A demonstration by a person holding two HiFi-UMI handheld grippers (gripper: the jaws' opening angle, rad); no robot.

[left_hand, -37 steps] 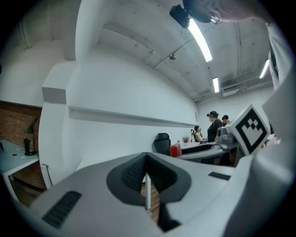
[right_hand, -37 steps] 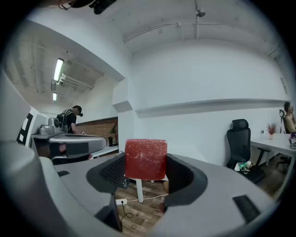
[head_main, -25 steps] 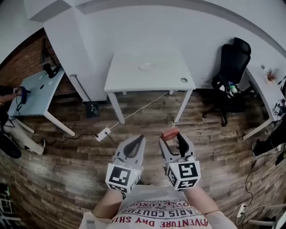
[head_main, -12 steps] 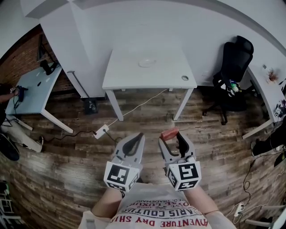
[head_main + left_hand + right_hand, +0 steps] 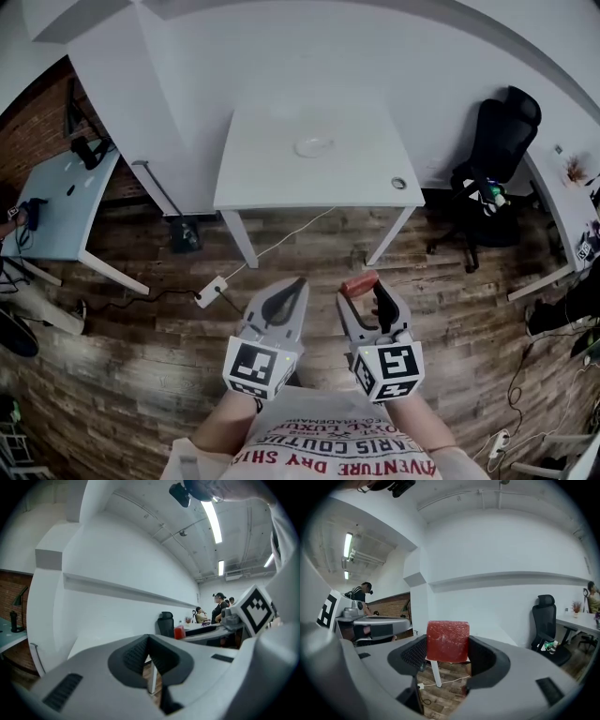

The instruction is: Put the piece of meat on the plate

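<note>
The red, block-shaped piece of meat (image 5: 448,641) sits clamped by its two flanks between the dark ribbed pads at the tips of the grey right hand-held gripper (image 5: 448,649). Its top stands a little proud of the jaws and its underside looks free below them, a hold that would probably let it be lowered flat and let go cleanly. In the head view the piece of meat (image 5: 359,283) and the right hand-held gripper (image 5: 364,292) are carried low in front of the person's body, over the brown wood-plank floor (image 5: 141,366) and not over any furniture. Just beside it, the grey left hand-held gripper (image 5: 292,291) is held level with it. Its own view shows the left hand-held gripper (image 5: 149,644) with its jaw tips meeting and nothing between them, so it seems to be only riding along. The round white plate (image 5: 314,145) lies well apart from the meat, toward the far middle of the white rectangular surface (image 5: 281,183). Judging by this, the placing has not begun: the person would have to close in on the surface and reach past its near edge.
</note>
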